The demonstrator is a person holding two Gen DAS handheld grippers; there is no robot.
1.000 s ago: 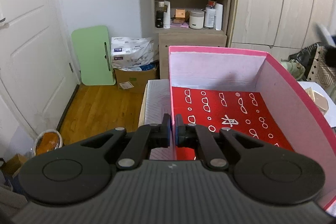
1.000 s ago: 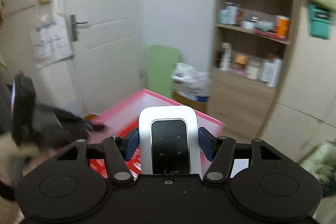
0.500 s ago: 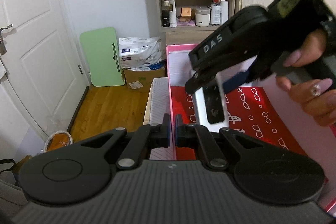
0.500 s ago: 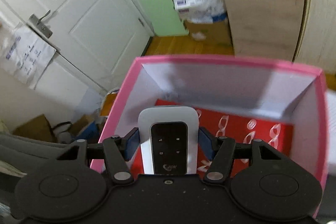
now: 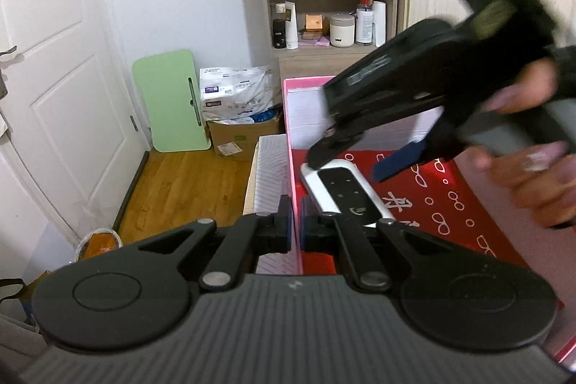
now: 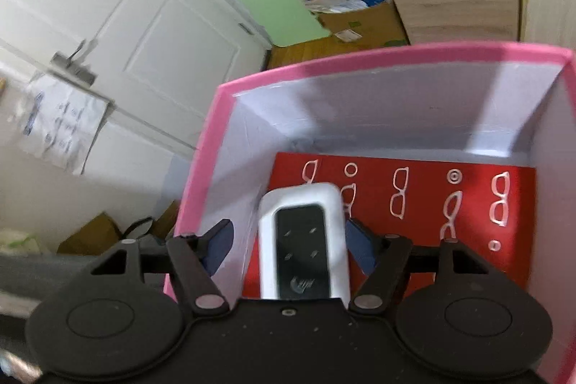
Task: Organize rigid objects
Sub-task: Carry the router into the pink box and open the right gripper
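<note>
A white pocket device with a black face [image 5: 345, 193] [image 6: 302, 240] lies flat on the red patterned floor of the pink box [image 5: 306, 81] [image 6: 396, 54], close to its left wall. My right gripper [image 5: 356, 164] [image 6: 288, 240], held by a hand [image 5: 532, 175], reaches down into the box. Its jaws are opening; the device lies between them, with the left blue pad [image 6: 219, 240] clearly off it. My left gripper [image 5: 295, 229] is shut on the box's left wall, one finger on each side of it.
The box stands on a striped white surface [image 5: 268, 175]. Behind it is a wooden shelf unit [image 5: 331, 60] with bottles and jars. A green board [image 5: 172, 99], a cardboard carton [image 5: 237, 135] and a white door [image 5: 54, 78] border the wooden floor.
My right gripper came in from the right and sank into the box with the device. The device now rests on the red floor and the jaws have spread. My left gripper has kept still.
</note>
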